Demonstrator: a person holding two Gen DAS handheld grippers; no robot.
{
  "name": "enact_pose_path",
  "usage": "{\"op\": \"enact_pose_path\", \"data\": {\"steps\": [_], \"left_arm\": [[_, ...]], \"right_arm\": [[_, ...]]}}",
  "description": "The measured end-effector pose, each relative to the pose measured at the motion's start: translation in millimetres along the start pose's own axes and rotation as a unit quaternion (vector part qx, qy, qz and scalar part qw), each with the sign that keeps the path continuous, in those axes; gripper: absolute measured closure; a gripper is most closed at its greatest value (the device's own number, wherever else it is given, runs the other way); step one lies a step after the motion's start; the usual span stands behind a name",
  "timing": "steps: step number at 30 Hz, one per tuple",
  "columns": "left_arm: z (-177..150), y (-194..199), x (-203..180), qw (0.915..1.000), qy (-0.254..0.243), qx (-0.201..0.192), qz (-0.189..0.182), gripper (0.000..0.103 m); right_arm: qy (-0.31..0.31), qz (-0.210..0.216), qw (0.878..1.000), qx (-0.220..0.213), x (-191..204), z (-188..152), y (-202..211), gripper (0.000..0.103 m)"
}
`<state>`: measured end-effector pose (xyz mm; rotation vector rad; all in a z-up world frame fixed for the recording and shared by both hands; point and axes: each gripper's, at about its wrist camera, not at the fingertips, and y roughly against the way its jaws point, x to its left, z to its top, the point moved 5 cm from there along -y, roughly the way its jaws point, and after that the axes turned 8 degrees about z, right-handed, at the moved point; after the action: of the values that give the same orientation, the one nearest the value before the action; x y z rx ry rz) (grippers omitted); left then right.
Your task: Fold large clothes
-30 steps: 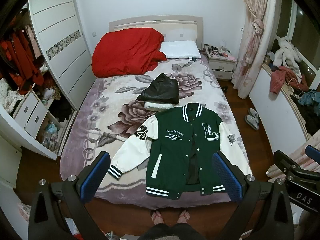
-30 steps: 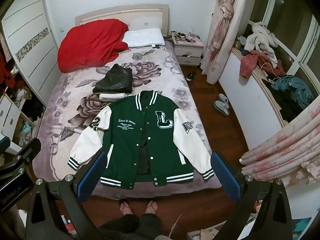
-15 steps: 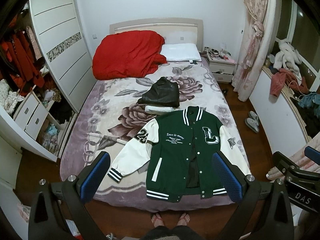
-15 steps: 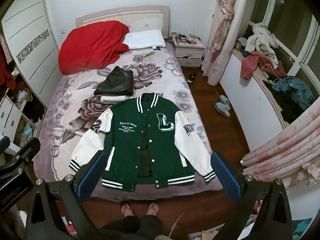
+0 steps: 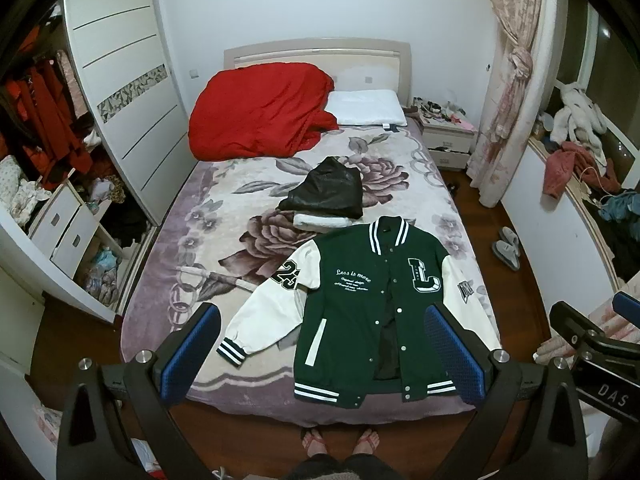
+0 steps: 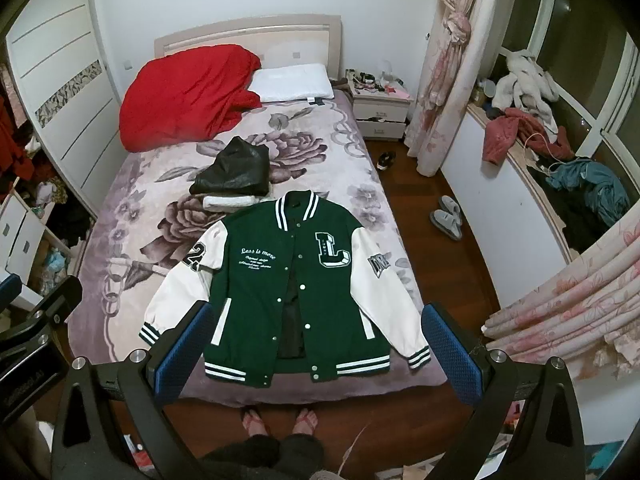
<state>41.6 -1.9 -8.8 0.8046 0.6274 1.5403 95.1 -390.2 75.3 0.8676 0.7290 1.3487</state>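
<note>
Both my grippers held high, L gripper [image 5: 322, 350] & R gripper [image 6: 316, 348] jaws wide apart, gripping nothing, feet [image 6: 278, 420] below

A varsity jacket [image 5: 372, 312] lies flat at the foot of the bed [image 5: 224, 208], a folded leather garment [image 5: 326, 194] just behind its collar, a heaped duvet [image 5: 260, 116] left of the pillow [image 5: 366, 113] at the headboard.

The green jacket [image 5: 372, 312] reads "Less is more" on its chest, beside a big "L"; "DAS" marks the right tool [image 5: 608, 384].
</note>
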Motion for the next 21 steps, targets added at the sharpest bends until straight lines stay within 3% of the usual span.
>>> {"op": "enact_pose_path", "data": {"steps": [21], "left_arm": [[1.0,0.0,1.9,1.0000,0.000,-0.003,0.000,0.000]], "right_arm": [[0.001,0.000,1.000,-0.006,4.6,7.0,2.5,0.000]]}}
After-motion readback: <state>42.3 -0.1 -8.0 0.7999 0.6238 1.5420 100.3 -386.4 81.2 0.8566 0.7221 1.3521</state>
